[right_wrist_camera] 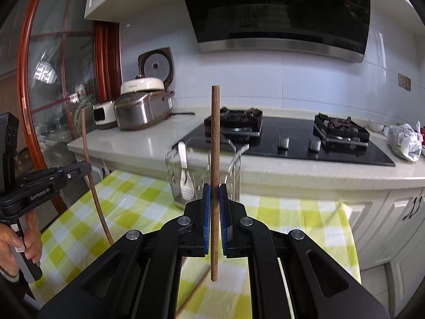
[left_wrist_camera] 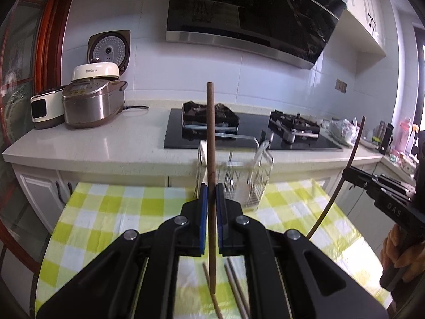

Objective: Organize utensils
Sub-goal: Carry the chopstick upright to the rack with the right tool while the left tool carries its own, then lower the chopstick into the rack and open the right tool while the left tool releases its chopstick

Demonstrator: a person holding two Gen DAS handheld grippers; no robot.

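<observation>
My left gripper [left_wrist_camera: 211, 190] is shut on a brown chopstick [left_wrist_camera: 210, 133] that stands upright between its blue pads. My right gripper [right_wrist_camera: 215, 194] is shut on a second brown chopstick [right_wrist_camera: 214, 138], also upright. Each gripper shows in the other's view: the right one [left_wrist_camera: 346, 172] with its chopstick [left_wrist_camera: 333, 199], the left one [right_wrist_camera: 87, 168] with its chopstick [right_wrist_camera: 85, 143]. Beyond both stands a wire basket [left_wrist_camera: 240, 183] [right_wrist_camera: 233, 164] at the table's far edge, with a white spoon [right_wrist_camera: 184, 170] in it. Several loose chopsticks [left_wrist_camera: 236, 289] lie on the checked cloth below.
The table wears a green, yellow and white checked cloth [left_wrist_camera: 114, 212]. Behind it runs a white counter [left_wrist_camera: 106, 138] with a black gas hob [left_wrist_camera: 252, 130], rice cookers [left_wrist_camera: 93, 103] on the left and a crumpled bag [right_wrist_camera: 403, 138] on the right. A person's hand [right_wrist_camera: 16, 242] holds the left gripper's handle.
</observation>
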